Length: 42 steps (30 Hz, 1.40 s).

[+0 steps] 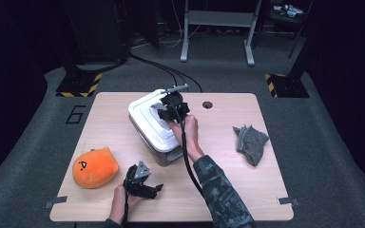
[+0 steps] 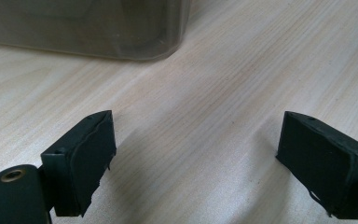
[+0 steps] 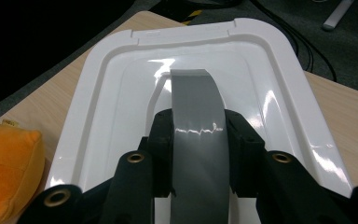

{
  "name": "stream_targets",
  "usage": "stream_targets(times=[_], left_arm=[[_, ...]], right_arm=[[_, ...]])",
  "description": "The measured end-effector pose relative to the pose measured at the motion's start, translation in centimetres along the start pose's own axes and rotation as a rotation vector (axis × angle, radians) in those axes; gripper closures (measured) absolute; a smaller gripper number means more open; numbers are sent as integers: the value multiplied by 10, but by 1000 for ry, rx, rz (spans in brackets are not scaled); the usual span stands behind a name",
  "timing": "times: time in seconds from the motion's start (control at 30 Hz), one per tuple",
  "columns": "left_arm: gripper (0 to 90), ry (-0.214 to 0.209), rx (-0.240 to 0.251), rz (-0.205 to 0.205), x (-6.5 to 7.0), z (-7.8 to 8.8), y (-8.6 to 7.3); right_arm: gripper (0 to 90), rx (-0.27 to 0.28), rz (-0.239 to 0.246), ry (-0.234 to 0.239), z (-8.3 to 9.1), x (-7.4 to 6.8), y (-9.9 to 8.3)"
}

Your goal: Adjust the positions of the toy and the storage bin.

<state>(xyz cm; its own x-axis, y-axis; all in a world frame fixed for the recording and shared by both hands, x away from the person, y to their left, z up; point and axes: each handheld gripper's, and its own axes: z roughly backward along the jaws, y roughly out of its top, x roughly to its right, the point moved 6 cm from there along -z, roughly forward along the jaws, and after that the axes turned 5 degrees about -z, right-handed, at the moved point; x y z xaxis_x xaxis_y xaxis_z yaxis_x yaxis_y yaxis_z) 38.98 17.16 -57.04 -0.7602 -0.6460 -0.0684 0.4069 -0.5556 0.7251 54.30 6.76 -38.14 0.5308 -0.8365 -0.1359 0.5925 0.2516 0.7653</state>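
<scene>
A clear plastic box (image 1: 164, 153) with a white lid (image 1: 145, 116) stands on the middle of the wooden table (image 1: 228, 180). In the right gripper view the lid (image 3: 279, 84) has a grey arched handle (image 3: 196, 93) down its middle. My right gripper (image 3: 198, 128) is shut on that handle, one black pad on each side. From above, the right gripper (image 1: 172, 111) hangs over the far part of the lid. My left gripper (image 1: 148, 190) rests near the table's front edge. Its jaws (image 2: 196, 154) stand wide open with nothing between them, and the box's base (image 2: 98, 28) lies just ahead.
An orange plush toy (image 1: 94, 167) lies at the front left, beside the left hand. A grey cloth (image 1: 250, 140) is crumpled on the right side of the table. A round cable hole (image 1: 207, 104) sits at the back edge.
</scene>
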Motion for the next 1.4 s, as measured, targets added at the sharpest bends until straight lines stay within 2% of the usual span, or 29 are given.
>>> stream_targets(times=[0.37, 0.43, 0.5, 0.67, 0.73, 0.77, 0.83, 0.93, 0.97, 1.0, 1.07, 1.1, 1.13, 1.4], left_arm=[[111, -3, -1, 4, 0, 0, 0], [111, -5, -4, 0, 0, 0, 0], [111, -5, -3, 1, 0, 0, 0], [111, 8, 0, 1, 0, 0, 0], [111, 9, 0, 0, 0, 0, 0], [111, 12, -1, -4, -1, 0, 0], [111, 8, 0, 2, 0, 0, 0], [111, 8, 0, 1, 0, 0, 0], [111, 10, 1, 1, 0, -1, 0], [111, 10, 0, 1, 0, -1, 0], [111, 8, -1, 2, 0, 0, 0], [111, 7, 0, 3, 0, 0, 0], [111, 7, 0, 2, 0, 0, 0], [111, 5, 3, 6, 0, -1, 0]], right_arm=[[666, 7, -18, 1, 17, 19, 3], [667, 23, 0, 0, 19, 25, 4], [666, 23, -21, -4, 22, 28, 4], [666, 36, -21, -15, 29, 41, 5], [667, 34, -42, -23, 32, 45, 5], [667, 40, -31, -23, 33, 49, 5], [667, 37, -50, -31, 35, 53, 4], [667, 44, -46, -40, 39, 60, 3], [666, 42, -64, -44, 40, 62, 3], [667, 48, -51, -44, 41, 65, 3], [667, 46, -64, -48, 43, 69, 2], [667, 51, -54, -52, 44, 72, 2], [667, 50, -69, -55, 45, 73, 2], [667, 55, -92, -77, 52, 91, -2]])
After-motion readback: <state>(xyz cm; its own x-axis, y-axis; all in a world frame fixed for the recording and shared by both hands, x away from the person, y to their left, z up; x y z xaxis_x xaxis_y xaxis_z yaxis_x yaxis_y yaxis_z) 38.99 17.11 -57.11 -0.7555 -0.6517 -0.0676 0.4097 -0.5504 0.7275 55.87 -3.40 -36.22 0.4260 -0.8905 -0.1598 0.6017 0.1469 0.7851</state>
